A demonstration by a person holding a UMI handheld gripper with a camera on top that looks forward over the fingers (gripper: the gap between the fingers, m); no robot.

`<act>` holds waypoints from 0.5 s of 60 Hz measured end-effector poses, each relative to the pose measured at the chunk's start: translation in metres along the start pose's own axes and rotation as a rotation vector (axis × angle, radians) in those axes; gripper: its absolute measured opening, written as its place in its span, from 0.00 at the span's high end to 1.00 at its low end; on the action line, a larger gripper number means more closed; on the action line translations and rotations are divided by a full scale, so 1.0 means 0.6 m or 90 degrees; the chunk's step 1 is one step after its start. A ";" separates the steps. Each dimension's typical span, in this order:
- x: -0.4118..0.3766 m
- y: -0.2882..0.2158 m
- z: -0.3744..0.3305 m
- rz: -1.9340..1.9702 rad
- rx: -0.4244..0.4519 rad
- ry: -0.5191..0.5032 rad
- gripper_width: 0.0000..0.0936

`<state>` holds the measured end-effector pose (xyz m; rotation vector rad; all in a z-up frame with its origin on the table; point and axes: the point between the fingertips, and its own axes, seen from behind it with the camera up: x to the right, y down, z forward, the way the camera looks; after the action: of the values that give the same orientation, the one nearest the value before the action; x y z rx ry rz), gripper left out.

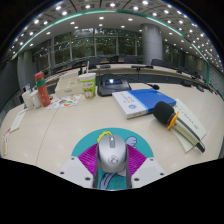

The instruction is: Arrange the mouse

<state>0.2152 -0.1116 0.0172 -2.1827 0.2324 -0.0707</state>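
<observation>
A silver-grey mouse (112, 152) sits between my two fingers, its cable running back toward me between them. The magenta pads (92, 158) touch its left and right sides, so my gripper (112, 170) is shut on the mouse. Under and around the mouse lies a round teal mouse mat (90, 140) with a cartoon print, on the beige table (60, 125). I cannot tell whether the mouse rests on the mat or hangs just above it.
Beyond the mat to the right lie a blue book (141, 100), a black marker-like object with a yellow band (167, 118) and a white leaflet (191, 128). Bottles (41, 91) and a green cup (88, 86) stand far left. Papers (15, 122) lie at the left edge.
</observation>
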 end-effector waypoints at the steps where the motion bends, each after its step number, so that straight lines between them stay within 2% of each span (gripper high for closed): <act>1: 0.001 0.006 0.003 0.000 -0.005 -0.001 0.60; 8: 0.002 0.043 0.018 -0.006 -0.033 -0.017 0.50; 12: 0.004 0.040 0.014 -0.014 -0.031 -0.014 0.43; 18: 0.002 0.043 -0.007 -0.015 -0.042 -0.014 0.07; 30: -0.019 0.010 -0.141 -0.038 -0.013 0.012 0.09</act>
<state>0.1917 -0.1806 0.0619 -2.2101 0.1789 -0.1233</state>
